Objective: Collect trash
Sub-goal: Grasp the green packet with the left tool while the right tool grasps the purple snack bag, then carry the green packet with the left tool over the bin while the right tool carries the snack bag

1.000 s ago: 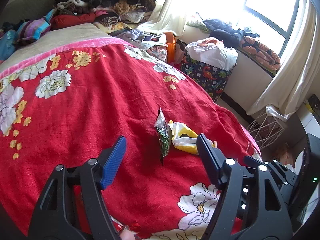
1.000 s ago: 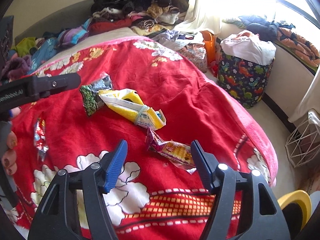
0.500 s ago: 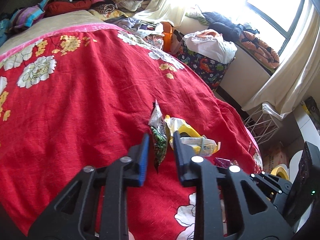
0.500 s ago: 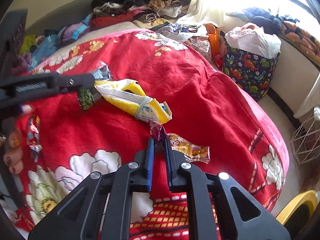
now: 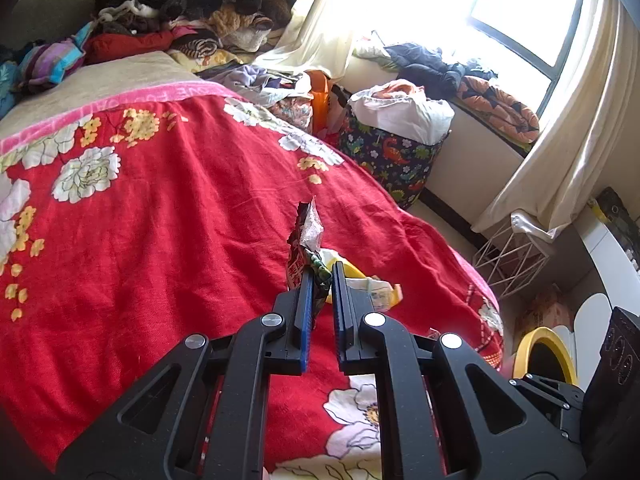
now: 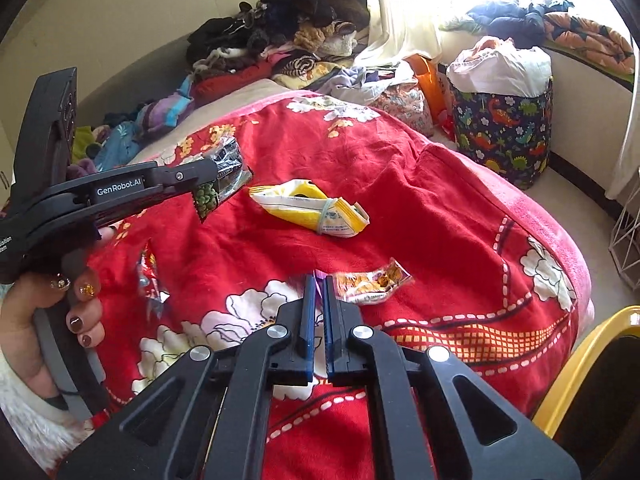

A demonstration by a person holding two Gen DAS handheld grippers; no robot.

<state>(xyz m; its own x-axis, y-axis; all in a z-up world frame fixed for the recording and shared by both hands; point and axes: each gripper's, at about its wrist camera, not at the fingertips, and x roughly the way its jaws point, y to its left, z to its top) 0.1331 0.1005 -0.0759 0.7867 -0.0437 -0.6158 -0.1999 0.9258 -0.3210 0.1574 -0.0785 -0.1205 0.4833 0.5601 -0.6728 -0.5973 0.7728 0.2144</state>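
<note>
My left gripper is shut on a green pea snack packet and holds it lifted above the red floral bedspread; the packet also shows in the right wrist view in the left gripper's jaws. My right gripper is shut on the purple end of an orange snack wrapper, which lies just above the bedspread. A yellow and white packet lies on the bed between them. A small red wrapper lies at the left.
A pile of clothes covers the head of the bed. A dinosaur-print laundry basket stands on the floor by the window. A yellow-rimmed bin sits at lower right, and a white wire basket stands near the curtain.
Both grippers went from open to shut, each on a wrapper. The left one has lifted the green packet off the bed; the right one has raised the orange wrapper's end.
</note>
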